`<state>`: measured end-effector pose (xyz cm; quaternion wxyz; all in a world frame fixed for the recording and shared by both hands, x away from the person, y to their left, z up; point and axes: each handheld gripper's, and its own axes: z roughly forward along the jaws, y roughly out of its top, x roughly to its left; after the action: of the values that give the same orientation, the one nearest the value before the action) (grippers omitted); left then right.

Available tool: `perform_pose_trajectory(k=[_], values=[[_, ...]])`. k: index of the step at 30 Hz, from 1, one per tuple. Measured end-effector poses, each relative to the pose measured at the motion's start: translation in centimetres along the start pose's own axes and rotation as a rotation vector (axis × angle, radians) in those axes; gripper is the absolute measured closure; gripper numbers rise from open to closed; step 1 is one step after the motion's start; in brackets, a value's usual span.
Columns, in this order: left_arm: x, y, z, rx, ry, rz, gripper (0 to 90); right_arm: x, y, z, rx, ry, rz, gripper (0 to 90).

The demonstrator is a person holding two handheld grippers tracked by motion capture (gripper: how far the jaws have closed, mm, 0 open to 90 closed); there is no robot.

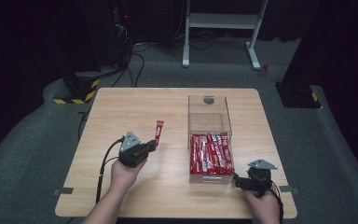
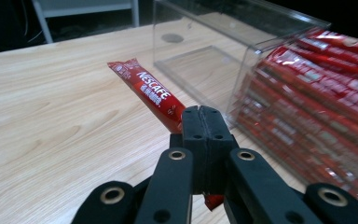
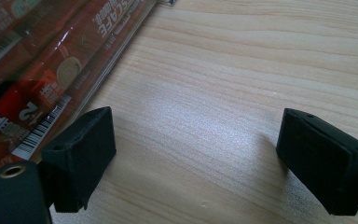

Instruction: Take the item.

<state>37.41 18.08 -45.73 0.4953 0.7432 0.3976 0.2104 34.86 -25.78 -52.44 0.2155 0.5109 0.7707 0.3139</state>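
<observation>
A Nescafé stick (image 2: 150, 93) is clamped in the left gripper (image 2: 203, 122), pointing toward 12 o'clock; the right gripper (image 3: 196, 154) is held released beside the clear box (image 1: 209, 122).

The left gripper (image 1: 152, 145) clamped a red sachet (image 1: 158, 132) pointing toward twelve o'clock; the sachet-filled clear box (image 1: 209, 114) sat at its three o'clock.
</observation>
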Motion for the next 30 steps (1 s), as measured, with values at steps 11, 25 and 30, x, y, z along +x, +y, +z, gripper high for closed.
perform_pose_trajectory(k=[11,25,30], values=[[1.0,-1.1,1.3,0.033,0.031,-0.027,90.0,0.0,0.0,0.0,0.000,0.000,0.000,11.3],[1.5,-2.3,4.1,0.096,0.048,-0.068,90.0,0.0,0.0,0.0,0.000,0.000,0.000,11.3],[1.6,-2.6,4.7,0.109,0.051,-0.075,90.0,0.0,0.0,0.0,0.000,0.001,0.000,11.3]])
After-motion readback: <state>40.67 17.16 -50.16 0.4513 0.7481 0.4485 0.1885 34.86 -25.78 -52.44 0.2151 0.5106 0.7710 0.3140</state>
